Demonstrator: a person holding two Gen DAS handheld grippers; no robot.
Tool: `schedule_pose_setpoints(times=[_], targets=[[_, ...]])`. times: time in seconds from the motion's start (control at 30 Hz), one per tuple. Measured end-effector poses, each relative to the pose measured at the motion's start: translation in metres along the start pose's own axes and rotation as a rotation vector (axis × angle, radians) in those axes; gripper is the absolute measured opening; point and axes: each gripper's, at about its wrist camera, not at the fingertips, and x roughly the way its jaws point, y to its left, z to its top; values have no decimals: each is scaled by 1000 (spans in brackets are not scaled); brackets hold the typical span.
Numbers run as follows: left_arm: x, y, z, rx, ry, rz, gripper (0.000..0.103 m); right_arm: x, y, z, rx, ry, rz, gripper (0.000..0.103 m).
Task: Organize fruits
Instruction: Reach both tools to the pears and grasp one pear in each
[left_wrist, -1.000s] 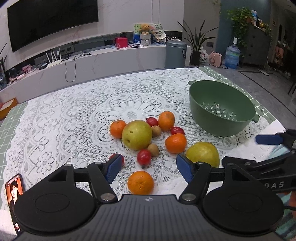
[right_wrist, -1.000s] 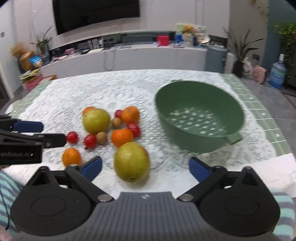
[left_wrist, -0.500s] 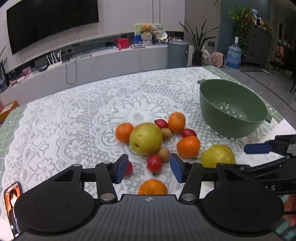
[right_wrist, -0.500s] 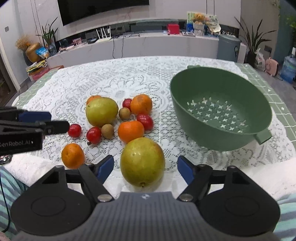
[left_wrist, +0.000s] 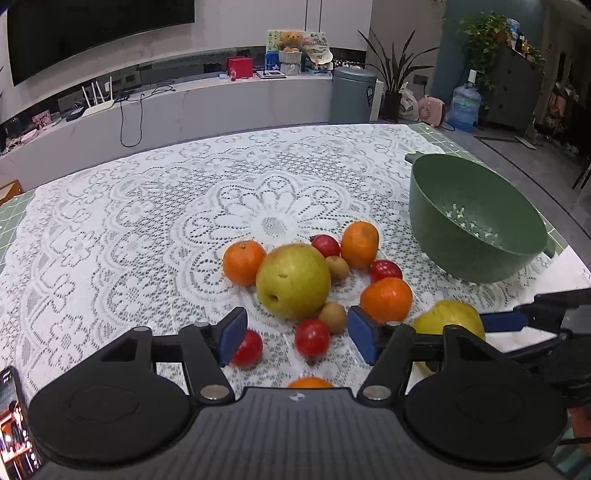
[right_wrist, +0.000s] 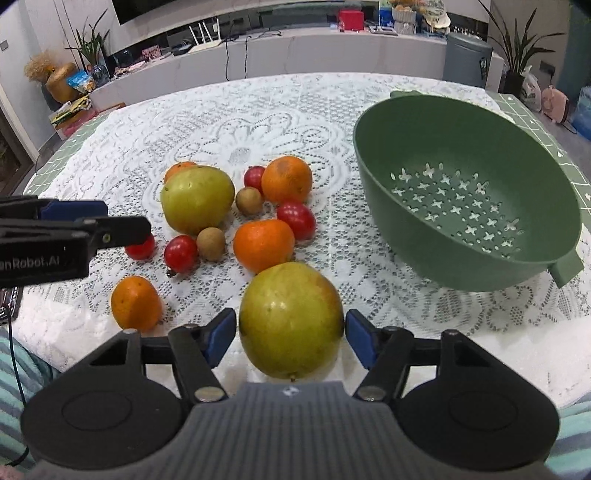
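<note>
White lace covers the tabletop (right_wrist: 258, 110), and the fruit lies in a loose cluster at its middle. The right gripper (right_wrist: 291, 338) has its jaws spread wide around the near pear (right_wrist: 291, 321), a blue pad close to each side of it; whether the pads touch its skin cannot be told. That pear sits at the 6 o'clock edge of the cluster, in the right wrist view. The green colander (right_wrist: 469, 192) stands at 3 o'clock of the fruit, apart from it, with nothing in it.

The left gripper (left_wrist: 297, 339) also has its jaws wide, holding nothing. A cherry tomato (left_wrist: 312, 336) lies between its pads, a second tomato (left_wrist: 248, 348) is partly hidden behind the left pad, and an orange (left_wrist: 310, 383) peeks out at 6 o'clock, just over the gripper body. At 12 o'clock of the tomato sits the far pear (left_wrist: 293, 280), with oranges, small brown fruits and more red ones around it.
</note>
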Motion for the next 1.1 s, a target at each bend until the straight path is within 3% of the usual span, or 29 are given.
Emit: schedule_pose_setpoints(times=[0.23, 0.5, 0.83, 1.1], targets=[[20, 10, 14, -73, 19, -62, 80, 10, -2, 8, 10, 24, 18, 63], [49, 21, 21, -164, 73, -73, 82, 14, -5, 14, 23, 62, 34, 63], [73, 26, 30, -203, 133, -77, 81, 20, -9, 20, 48, 107, 55, 63], [82, 29, 30, -227, 147, -107, 74, 23, -9, 20, 50, 121, 66, 63]])
